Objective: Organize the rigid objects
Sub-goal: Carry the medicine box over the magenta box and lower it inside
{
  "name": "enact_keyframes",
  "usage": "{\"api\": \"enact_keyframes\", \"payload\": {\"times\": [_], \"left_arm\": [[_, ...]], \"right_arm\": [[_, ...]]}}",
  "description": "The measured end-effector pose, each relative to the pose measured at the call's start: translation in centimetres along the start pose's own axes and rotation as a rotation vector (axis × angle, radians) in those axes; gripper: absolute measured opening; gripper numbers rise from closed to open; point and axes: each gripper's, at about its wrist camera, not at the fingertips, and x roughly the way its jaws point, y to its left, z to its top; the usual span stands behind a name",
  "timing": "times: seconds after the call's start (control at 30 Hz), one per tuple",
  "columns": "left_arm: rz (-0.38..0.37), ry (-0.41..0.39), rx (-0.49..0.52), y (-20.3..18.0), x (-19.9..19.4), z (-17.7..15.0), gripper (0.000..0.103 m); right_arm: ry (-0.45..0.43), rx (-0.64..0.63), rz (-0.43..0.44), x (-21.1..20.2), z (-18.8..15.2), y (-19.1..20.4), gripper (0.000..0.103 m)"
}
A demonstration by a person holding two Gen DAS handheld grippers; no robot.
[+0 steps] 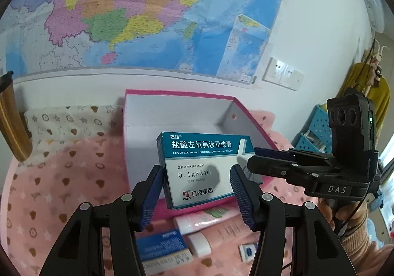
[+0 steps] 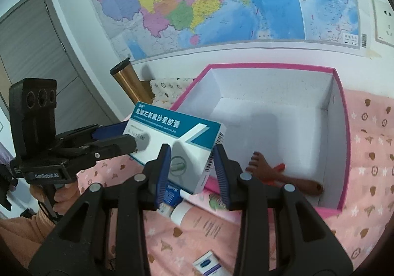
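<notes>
- Left gripper (image 1: 197,168), black with blue ribbed pads: both pads lie against the long sides of a teal-and-white cardboard medicine carton (image 1: 202,147). It is clamped on the carton.
- Right gripper (image 2: 191,148), same build: its pads bracket the carton's other end, the right pad on the barcode edge. It looks closed on the carton too. In the left wrist view its fingers come in from the right, one in front of the carton's corner and one behind.
- The carton is held in the air by both tools, printed face toward the left camera. It sits over the near rim of an open, pink-edged storage box with white inside walls (image 1: 177,111).
- Inside the storage box, in the near corner: a brown wooden foot-shaped stick (image 2: 263,167), lying on the floor with an orange piece just beside it.
- Under the carton, on a pink blanket printed with brown hearts and white stars (image 1: 61,177):
  - a white-and-pink squeeze tube (image 1: 204,220);
  - a blue-and-white flat packet (image 1: 162,244);
  - a small blue-and-white carton (image 1: 247,251).
- Far left of the blanket: a gold metal tumbler with a black lid (image 1: 9,115), standing at the wall.
- A coloured wall map (image 1: 123,17) hangs behind everything.
</notes>
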Motion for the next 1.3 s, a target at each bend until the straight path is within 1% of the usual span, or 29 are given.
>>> {"api": "enact_keyframes", "payload": {"times": [0.23, 0.47, 0.67, 0.83, 1.0, 1.13, 1.3], "left_arm": [[0.041, 0.06, -0.026, 1.4, 2.6, 0.7, 0.056], [0.07, 0.112, -0.032, 2.0, 4.6, 0.4, 0.056], [0.085, 0.138, -0.045, 2.4, 5.5, 0.4, 0.056], [0.116, 0.142, -0.047, 2.6, 5.8, 0.5, 0.056], [0.143, 0.128, -0.039, 2.5, 5.5, 0.7, 0.058], [0.162, 0.11, -0.029, 2.4, 5.0, 0.6, 0.058], [0.157, 0.1, -0.019, 2.0, 4.9, 0.4, 0.059]], "right_arm": [[0.032, 0.026, -0.012, 2.3, 1.3, -1.3, 0.039], [0.081, 0.079, -0.003, 4.3, 1.1, -3.1, 0.039], [0.131, 0.112, 0.006, 5.8, 0.8, -4.1, 0.039], [0.17, 0.124, -0.001, 7.3, 0.7, -4.5, 0.039], [0.201, 0.14, -0.008, 8.7, 0.4, -4.7, 0.039], [0.195, 0.134, -0.019, 8.4, 0.1, -4.6, 0.039], [0.184, 0.114, -0.035, 7.8, 0.0, -4.5, 0.039]]}}
